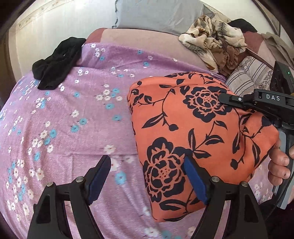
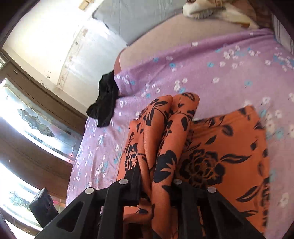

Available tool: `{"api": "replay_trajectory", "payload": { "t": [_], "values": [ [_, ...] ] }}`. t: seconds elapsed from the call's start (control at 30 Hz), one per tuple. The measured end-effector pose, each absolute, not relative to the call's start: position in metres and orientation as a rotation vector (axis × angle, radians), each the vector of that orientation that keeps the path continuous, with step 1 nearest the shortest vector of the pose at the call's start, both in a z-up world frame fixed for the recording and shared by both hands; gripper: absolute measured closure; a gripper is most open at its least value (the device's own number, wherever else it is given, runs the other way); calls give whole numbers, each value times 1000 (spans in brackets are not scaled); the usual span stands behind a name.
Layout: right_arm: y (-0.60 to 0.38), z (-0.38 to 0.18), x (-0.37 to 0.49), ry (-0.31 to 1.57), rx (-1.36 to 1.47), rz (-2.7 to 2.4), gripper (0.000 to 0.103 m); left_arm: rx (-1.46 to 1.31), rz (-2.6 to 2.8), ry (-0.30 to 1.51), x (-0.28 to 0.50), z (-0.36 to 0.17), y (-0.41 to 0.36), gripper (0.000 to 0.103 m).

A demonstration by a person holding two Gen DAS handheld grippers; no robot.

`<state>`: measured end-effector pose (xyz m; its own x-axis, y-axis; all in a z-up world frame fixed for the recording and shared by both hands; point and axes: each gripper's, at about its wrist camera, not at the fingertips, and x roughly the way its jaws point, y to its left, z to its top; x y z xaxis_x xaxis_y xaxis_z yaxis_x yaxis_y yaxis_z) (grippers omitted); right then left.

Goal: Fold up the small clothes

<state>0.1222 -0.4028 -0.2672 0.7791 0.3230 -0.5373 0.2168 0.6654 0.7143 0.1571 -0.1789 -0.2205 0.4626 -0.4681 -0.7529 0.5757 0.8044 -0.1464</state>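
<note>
An orange cloth with black flowers (image 1: 193, 132) lies partly folded on the purple flowered sheet (image 1: 82, 114). My left gripper (image 1: 147, 176) is open and empty, low at the cloth's near left edge; its right finger (image 1: 194, 180) overlaps the cloth. My right gripper (image 2: 156, 176) is shut on a bunched fold of the orange cloth (image 2: 161, 143) and holds it above the flat part (image 2: 229, 156). The right gripper also shows in the left wrist view (image 1: 226, 99) over the cloth's right side.
A black garment (image 1: 55, 64) lies at the sheet's far left edge, also in the right wrist view (image 2: 104, 103). A crumpled beige flowered garment (image 1: 213, 42) and a striped cloth (image 1: 249, 75) lie at the back right. A grey pillow (image 1: 156, 14) lies at the back.
</note>
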Motion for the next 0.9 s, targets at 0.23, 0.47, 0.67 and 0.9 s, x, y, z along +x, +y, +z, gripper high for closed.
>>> {"api": "replay_trajectory", "payload": {
  "t": [0.23,0.47,0.67,0.9],
  "values": [
    [-467,-362,93,1086,1168,-54,74,333,-562,1028,144,-273,-248,18],
    [-483,-305,63,841,1032,-21,66,283,-569,1009,135,-245,-220,18],
    [-429,-279,62,870,845,238,69,298,-504,940,125,-241,-206,18],
    [-436,-321,52,1069,797,108,103,344,-522,981,127,-267,-208,11]
  ]
}}
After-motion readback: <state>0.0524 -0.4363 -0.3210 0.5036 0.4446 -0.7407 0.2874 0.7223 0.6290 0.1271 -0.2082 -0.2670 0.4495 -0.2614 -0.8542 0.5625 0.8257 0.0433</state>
